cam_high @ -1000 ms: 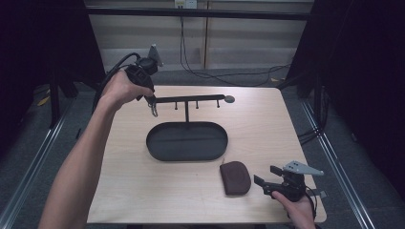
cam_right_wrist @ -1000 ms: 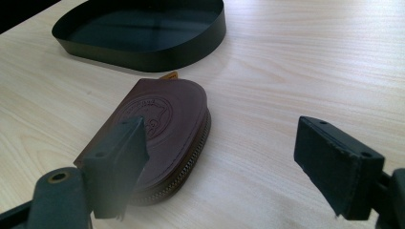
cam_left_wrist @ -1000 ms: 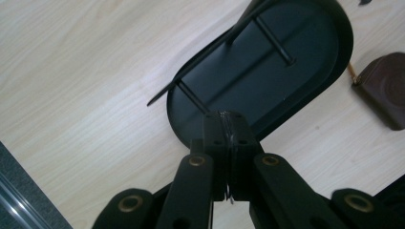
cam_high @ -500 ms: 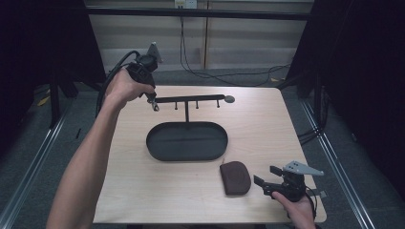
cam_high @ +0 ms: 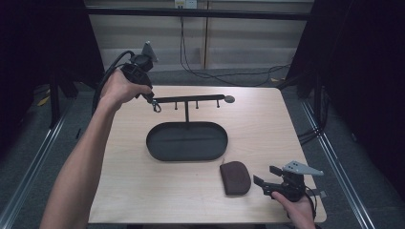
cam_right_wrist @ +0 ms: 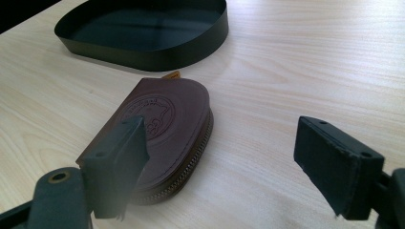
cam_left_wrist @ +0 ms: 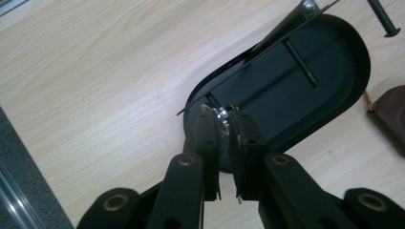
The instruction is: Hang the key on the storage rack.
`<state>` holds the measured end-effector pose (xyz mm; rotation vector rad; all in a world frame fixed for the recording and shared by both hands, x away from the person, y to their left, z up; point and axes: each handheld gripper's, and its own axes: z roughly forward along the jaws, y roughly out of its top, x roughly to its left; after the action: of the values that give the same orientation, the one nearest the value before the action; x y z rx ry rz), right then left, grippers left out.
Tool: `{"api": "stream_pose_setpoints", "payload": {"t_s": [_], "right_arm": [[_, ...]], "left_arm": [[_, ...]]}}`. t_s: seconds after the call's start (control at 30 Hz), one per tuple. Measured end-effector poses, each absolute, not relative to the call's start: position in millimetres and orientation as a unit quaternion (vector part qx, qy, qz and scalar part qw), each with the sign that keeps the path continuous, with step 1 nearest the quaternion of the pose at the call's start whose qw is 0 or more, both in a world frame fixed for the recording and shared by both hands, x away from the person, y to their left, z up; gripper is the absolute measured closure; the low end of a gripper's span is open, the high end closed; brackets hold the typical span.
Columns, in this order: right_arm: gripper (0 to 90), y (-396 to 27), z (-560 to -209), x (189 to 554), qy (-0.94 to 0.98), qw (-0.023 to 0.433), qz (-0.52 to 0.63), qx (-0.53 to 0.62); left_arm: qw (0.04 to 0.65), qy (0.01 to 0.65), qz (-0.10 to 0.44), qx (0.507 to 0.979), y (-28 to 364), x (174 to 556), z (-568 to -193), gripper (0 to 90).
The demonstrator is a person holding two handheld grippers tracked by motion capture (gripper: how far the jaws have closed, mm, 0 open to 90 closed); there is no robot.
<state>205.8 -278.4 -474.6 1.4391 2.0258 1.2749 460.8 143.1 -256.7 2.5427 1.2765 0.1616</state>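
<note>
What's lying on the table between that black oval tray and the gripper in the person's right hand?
A brown zipped pouch lies there, in the high view, just in front of the right gripper and apart from the black oval tray.

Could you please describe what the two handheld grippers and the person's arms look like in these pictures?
Both grippers are black. The left gripper trails a thick black cable looping behind the hand. The right gripper carries a grey three-cornered plate on top. Their jaws are flat black blocks on linkage arms with brass-coloured pivot rivets. Both forearms are bare, without sleeves or gloves.
</note>
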Motion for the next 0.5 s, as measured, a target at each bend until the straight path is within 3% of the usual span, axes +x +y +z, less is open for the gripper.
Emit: {"api": "stream_pose_setpoints", "payload": {"t_s": [0.5], "right_arm": [[18.5,-278.8,-475.0,208.0,0.713,0.174,0.448,0.51]], "left_arm": [[0.188,0.425,0.045,0.884,163.5,440.8,-269.2,78.5]]}}
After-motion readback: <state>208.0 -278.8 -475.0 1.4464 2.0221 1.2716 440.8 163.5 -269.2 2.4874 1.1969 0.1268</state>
